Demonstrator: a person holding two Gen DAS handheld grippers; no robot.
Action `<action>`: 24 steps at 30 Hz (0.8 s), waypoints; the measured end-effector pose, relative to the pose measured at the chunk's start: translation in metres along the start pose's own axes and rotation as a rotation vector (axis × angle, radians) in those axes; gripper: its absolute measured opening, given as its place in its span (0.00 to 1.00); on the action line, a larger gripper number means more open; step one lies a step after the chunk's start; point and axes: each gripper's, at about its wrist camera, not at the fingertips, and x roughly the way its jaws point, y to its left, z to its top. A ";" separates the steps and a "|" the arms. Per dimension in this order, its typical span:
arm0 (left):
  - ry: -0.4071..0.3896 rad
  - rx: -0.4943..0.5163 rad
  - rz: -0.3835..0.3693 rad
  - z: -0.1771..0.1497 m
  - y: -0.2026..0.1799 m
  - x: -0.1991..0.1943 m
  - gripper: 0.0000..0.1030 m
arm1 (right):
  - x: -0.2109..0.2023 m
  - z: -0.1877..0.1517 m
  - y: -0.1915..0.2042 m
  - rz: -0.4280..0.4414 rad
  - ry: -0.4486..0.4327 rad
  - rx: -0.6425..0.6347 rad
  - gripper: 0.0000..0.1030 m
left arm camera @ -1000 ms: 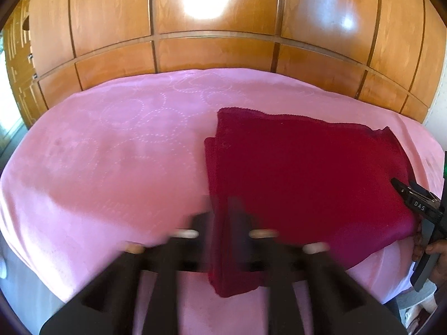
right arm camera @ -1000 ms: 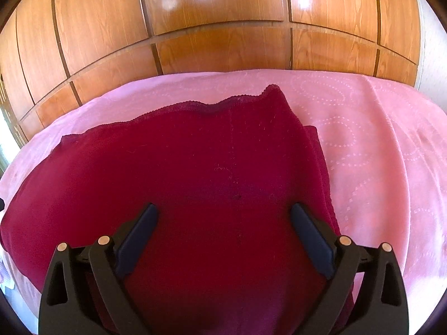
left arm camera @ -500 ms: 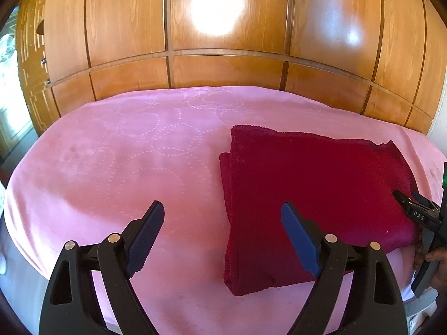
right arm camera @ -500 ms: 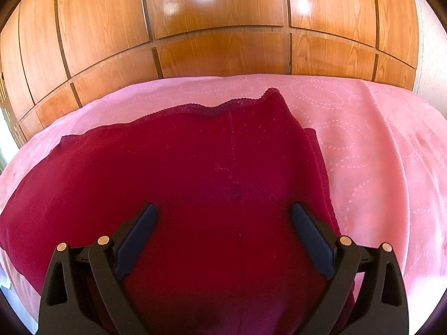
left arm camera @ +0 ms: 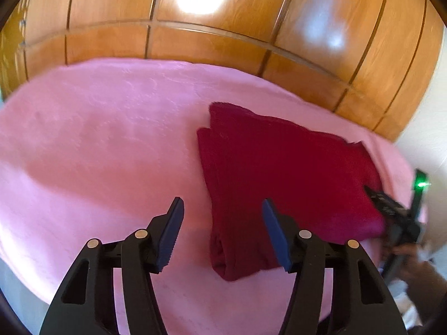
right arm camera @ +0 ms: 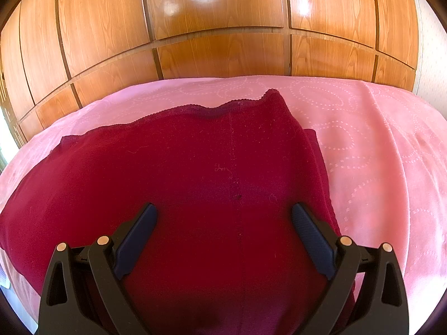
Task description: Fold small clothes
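A dark red folded garment [left arm camera: 282,173] lies on the pink bed cover [left arm camera: 106,139], right of centre in the left wrist view. My left gripper [left arm camera: 222,209] is open and empty, hovering just before the garment's near left folded corner. In the right wrist view the garment [right arm camera: 195,184] fills the middle. My right gripper [right arm camera: 223,215] is open and empty, low over the garment's near part. The right gripper also shows at the garment's right edge in the left wrist view [left arm camera: 391,212].
A wooden panelled wardrobe [right arm camera: 223,28] stands behind the bed. The pink cover [right arm camera: 377,153] stretches bare to the right of the garment. A white wall [left arm camera: 424,139] shows at the far right. The bed's near edge drops off at lower left [left arm camera: 25,293].
My left gripper opened and let go of the garment's corner, then drew back and swung a little. The garment lies flat. My right gripper stayed open and nearly still.
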 end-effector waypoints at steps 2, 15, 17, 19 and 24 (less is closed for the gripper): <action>0.013 -0.018 -0.056 -0.007 0.006 0.003 0.56 | 0.000 0.001 0.000 0.001 -0.003 0.000 0.95; 0.149 -0.023 -0.102 -0.018 0.014 0.027 0.07 | 0.002 0.001 0.001 0.004 -0.011 -0.004 0.96; 0.148 -0.012 -0.075 -0.024 0.009 0.033 0.08 | 0.003 0.001 0.001 0.004 -0.012 -0.005 0.96; 0.139 -0.015 -0.039 -0.019 0.003 0.031 0.11 | 0.003 0.001 0.001 0.004 -0.012 -0.004 0.96; 0.017 0.090 0.150 0.001 -0.030 0.004 0.36 | 0.003 0.001 0.001 0.005 -0.016 -0.002 0.96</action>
